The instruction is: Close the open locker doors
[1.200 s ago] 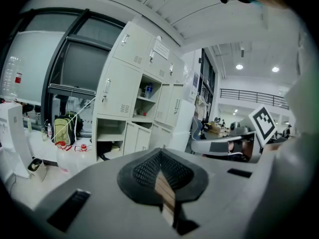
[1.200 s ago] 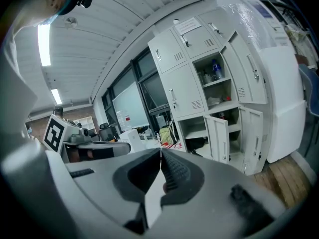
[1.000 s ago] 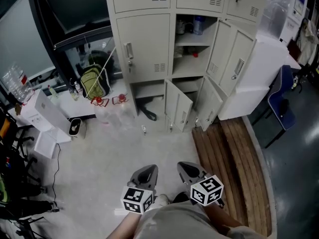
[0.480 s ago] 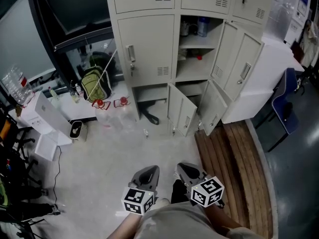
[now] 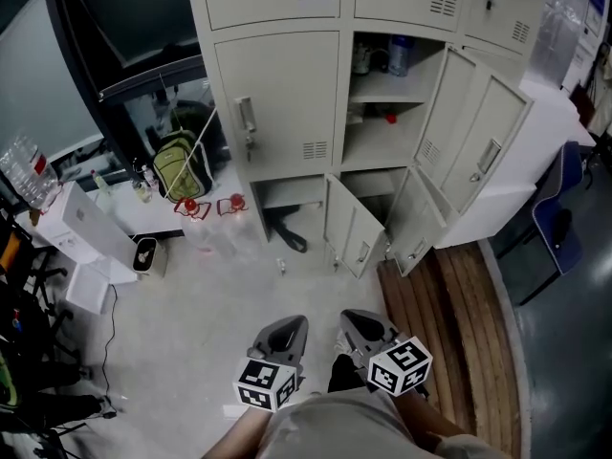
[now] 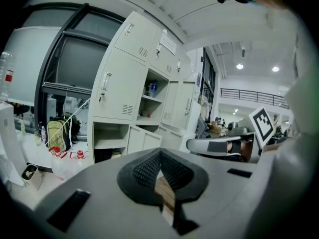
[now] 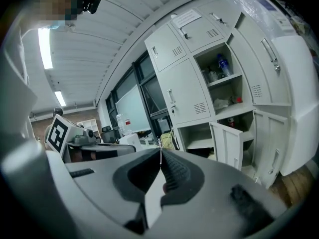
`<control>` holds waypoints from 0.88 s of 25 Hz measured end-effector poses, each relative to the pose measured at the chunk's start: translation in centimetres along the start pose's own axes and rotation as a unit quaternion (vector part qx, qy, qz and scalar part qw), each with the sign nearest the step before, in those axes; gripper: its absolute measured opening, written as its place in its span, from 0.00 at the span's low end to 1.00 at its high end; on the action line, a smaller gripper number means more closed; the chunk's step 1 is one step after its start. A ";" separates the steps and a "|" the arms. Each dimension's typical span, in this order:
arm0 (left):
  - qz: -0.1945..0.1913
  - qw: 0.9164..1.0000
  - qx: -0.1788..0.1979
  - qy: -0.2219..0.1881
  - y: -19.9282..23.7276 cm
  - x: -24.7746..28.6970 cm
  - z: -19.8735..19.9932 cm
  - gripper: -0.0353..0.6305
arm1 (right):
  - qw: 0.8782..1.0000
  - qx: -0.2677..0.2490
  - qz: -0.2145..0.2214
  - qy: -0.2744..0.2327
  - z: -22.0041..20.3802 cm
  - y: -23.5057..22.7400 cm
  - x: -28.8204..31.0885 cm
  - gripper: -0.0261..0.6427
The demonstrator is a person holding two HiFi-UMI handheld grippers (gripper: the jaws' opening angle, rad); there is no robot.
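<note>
The beige locker bank (image 5: pixel 277 103) stands ahead across the floor. Its tall middle door (image 5: pixel 483 132) hangs open to the right, baring shelves with bottles (image 5: pixel 387 60). Below it, two small doors (image 5: pixel 346 223) (image 5: pixel 413 220) are swung out toward me. In the left gripper view the same lockers (image 6: pixel 124 83) show at the left, and in the right gripper view the lockers (image 7: pixel 209 83) fill the right side. My left gripper (image 5: pixel 287 331) and right gripper (image 5: pixel 360 325) are held side by side near my body, both shut and empty, far from the doors.
A green backpack (image 5: pixel 180 161) leans left of the lockers, with white boxes (image 5: pixel 86 228) on the floor nearby. Wooden planks (image 5: pixel 449 323) lie on the floor at right. A blue chair (image 5: pixel 559 223) and a white cabinet (image 5: pixel 550 132) stand beyond the open door.
The lockers have come slightly closer and lower in the head view. Both grippers keep their place near my body, still shut.
</note>
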State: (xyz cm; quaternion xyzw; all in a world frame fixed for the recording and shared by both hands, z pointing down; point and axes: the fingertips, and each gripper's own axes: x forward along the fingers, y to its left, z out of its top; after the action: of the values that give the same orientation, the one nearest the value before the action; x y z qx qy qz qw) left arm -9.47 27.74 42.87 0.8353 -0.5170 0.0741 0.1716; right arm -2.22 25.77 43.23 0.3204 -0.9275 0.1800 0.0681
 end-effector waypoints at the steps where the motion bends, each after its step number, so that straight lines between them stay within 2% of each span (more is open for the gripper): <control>1: 0.000 1.000 0.000 0.000 0.3 0.7 0.3 0.07 | 1.000 0.000 0.002 0.001 0.3 -0.6 0.5 0.08; 11: 0.012 1.000 -0.005 0.008 3.4 7.3 3.6 0.07 | 0.999 0.006 0.039 -0.012 4.7 -6.0 5.1 0.08; 15: 0.015 1.000 -0.001 0.011 4.1 9.8 4.9 0.07 | 0.999 -0.012 0.042 0.001 5.5 -8.1 6.5 0.08; 22: 0.019 1.000 -0.011 0.010 5.3 14.2 6.7 0.07 | 0.999 -0.011 0.036 0.012 7.4 -12.6 8.5 0.08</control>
State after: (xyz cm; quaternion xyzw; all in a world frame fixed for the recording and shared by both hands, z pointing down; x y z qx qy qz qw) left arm -8.09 11.25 42.06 0.8226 -0.5321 0.0798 0.1840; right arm -1.18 8.89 42.13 0.2839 -0.9395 0.1759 0.0762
